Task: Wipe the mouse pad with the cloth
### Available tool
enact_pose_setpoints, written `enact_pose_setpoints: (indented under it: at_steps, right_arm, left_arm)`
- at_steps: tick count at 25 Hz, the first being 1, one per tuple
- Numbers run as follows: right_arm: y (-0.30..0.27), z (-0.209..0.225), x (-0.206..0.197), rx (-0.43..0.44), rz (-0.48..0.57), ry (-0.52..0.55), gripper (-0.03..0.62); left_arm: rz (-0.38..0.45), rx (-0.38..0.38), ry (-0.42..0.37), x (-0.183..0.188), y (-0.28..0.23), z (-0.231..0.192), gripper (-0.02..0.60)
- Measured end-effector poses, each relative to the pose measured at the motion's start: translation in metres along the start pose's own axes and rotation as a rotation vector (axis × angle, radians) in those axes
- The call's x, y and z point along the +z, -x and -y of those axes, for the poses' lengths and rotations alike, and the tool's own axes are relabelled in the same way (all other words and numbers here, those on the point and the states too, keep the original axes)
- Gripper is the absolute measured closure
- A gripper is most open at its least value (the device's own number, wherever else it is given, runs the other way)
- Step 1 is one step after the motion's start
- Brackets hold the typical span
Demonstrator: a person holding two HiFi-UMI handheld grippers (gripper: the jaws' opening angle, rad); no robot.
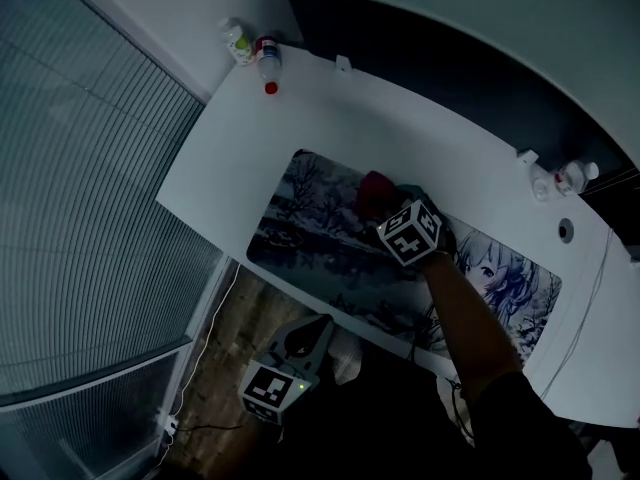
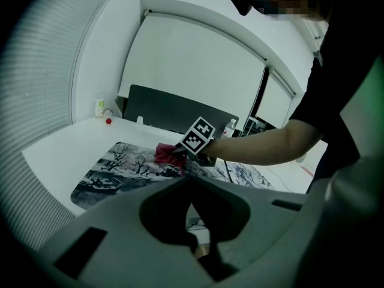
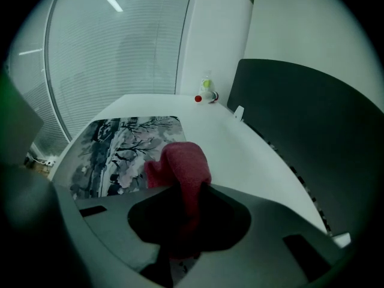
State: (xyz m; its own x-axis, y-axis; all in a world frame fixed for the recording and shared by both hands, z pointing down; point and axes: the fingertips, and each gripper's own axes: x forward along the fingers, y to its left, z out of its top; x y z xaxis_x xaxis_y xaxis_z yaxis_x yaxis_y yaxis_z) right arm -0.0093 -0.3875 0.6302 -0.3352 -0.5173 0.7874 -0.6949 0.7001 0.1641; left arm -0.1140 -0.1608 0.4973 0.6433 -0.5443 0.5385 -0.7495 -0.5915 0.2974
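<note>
Right gripper (image 3: pixel 186 206), jaws pinching crumpled red cloth (image 3: pixel 180 161) on printed rectangular mouse pad (image 3: pixel 111 149); left gripper (image 2: pixel 192 188), jaws together, off-bench; unpinned pad may slide.

Head view dim, underexposed, cool blue-green cast; white desk (image 1: pixel 330 118) only pale area, floor (image 1: pixel 260 318) beneath near black. Left gripper view brighter: flat, even light on white wall panel (image 2: pixel 192 65), shadows soft. Right gripper view: light strip (image 3: pixel 112 0) glares upper left; red cloth (image 3: pixel 180 161) sharp, saturated. Both gripper views fisheye-bent, black vignette at corners, near foreground soft, out of focus.
</note>
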Motion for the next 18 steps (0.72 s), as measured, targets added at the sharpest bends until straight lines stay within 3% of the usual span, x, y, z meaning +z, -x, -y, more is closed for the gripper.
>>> enact_pose_setpoints:
  at_steps: [7, 13, 18]
  right_arm:
    - [0.043, -0.009, 0.004, -0.099, 0.112, -0.181, 0.511]
    - [0.119, -0.051, 0.015, -0.172, 0.369, -0.607, 0.511]
    - [0.179, -0.112, 0.018, -0.271, 0.479, -0.751, 0.511]
  left_arm:
    - [0.016, -0.098, -0.102, 0.014, 0.027, -0.033, 0.575]
    - [0.013, -0.282, -0.203, 0.013, 0.064, -0.039, 0.577]
    - [0.045, -0.366, -0.249, 0.012, 0.104, -0.045, 0.577]
